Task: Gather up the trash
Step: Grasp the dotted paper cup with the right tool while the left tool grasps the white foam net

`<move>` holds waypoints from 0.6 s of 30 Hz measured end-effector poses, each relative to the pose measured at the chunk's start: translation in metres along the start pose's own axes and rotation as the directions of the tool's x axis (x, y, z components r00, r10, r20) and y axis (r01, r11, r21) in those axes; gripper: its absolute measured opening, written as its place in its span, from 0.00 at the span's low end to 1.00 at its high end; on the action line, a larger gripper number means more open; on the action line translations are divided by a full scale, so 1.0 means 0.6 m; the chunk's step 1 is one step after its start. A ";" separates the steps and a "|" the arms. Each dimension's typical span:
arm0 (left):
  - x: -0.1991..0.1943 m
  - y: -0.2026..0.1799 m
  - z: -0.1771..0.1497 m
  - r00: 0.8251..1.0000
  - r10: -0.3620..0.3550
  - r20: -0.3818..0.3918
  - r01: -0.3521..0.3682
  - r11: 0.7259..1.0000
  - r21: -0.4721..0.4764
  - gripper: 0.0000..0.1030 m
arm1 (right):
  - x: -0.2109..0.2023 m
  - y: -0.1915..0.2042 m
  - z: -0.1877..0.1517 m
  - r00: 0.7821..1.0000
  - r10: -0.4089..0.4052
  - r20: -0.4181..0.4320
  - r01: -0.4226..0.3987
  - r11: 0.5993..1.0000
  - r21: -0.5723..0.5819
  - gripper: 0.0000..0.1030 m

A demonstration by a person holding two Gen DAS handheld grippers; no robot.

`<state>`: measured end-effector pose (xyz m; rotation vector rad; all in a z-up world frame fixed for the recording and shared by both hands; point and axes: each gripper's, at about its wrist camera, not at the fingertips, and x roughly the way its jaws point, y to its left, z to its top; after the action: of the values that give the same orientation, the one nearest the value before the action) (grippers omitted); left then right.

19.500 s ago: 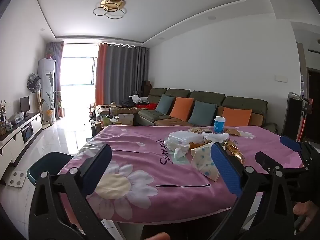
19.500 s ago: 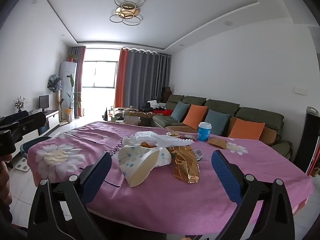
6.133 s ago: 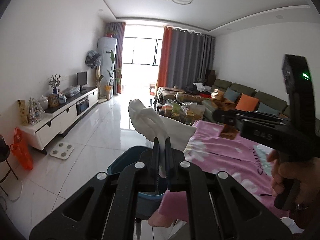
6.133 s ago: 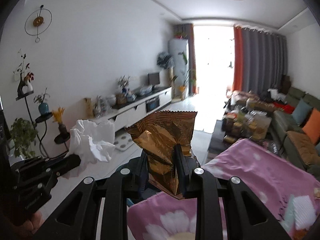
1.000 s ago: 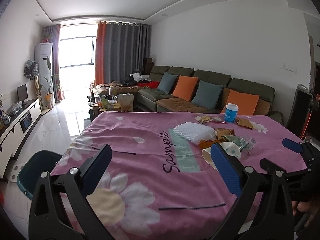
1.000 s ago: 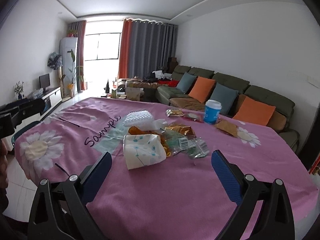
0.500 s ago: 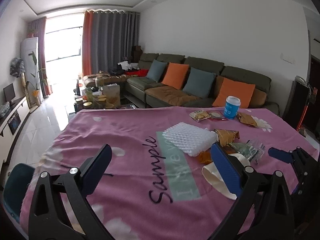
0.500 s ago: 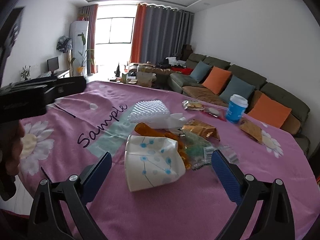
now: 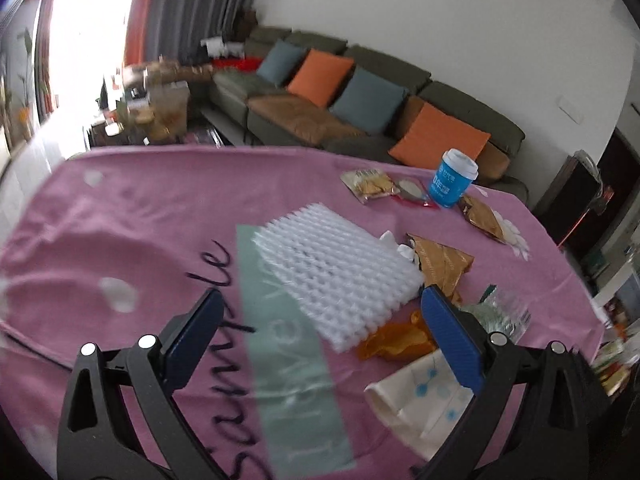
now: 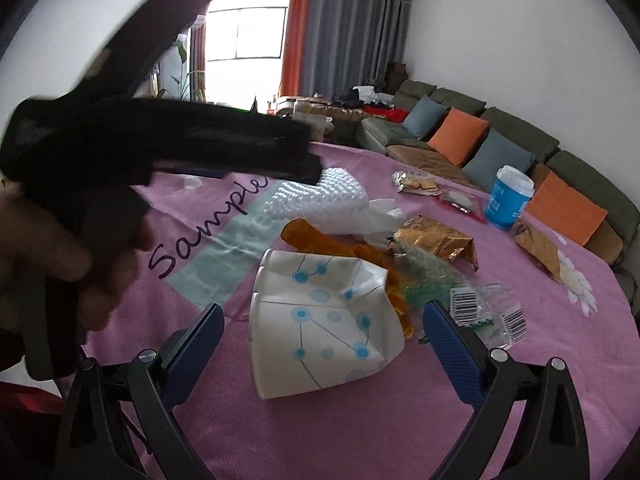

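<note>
Trash lies in a heap on the pink tablecloth [image 9: 120,208]. A white foam net sheet [image 9: 336,272] lies just ahead of my open, empty left gripper [image 9: 320,332]. A crushed white paper cup with blue dots [image 10: 320,320] lies between the fingers of my open, empty right gripper [image 10: 320,340]; the cup also shows in the left wrist view [image 9: 420,396]. Around them lie an orange wrapper [image 10: 312,240], a gold foil bag [image 10: 436,240] and clear barcoded plastic [image 10: 480,312]. The left gripper's body [image 10: 160,148] crosses the right wrist view at upper left.
A blue paper cup with a white lid [image 9: 454,184] stands at the table's far side, with several snack packets [image 9: 368,186] and a brown packet [image 9: 480,216] beside it. A green sofa with orange and blue cushions [image 9: 360,92] stands behind the table.
Both grippers have moved forward and tilted down over the trash heap. The foam net and the crushed cup are now much nearer. Both stay open.
</note>
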<state>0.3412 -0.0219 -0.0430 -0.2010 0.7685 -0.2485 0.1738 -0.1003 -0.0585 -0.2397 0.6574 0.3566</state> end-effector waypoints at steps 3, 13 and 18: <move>0.032 0.003 0.005 0.998 -0.036 -0.043 0.034 0.999 -0.032 0.94 | 0.006 -0.002 0.000 1.000 0.013 -0.016 -0.013 1.000 0.008 0.85; 0.097 0.006 -0.001 0.989 -0.083 -0.122 0.073 0.993 -0.091 0.78 | 0.015 -0.006 -0.003 0.999 0.035 -0.042 -0.034 0.999 0.013 0.71; 0.097 0.013 -0.002 0.990 -0.080 -0.115 0.068 0.992 -0.102 0.68 | 0.014 -0.005 -0.003 0.998 0.037 -0.041 -0.036 0.999 0.014 0.71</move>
<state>0.3814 -0.0315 -0.0844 -0.3103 0.8933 -0.2953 0.1800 -0.1017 -0.0648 -0.2227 0.7050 0.3827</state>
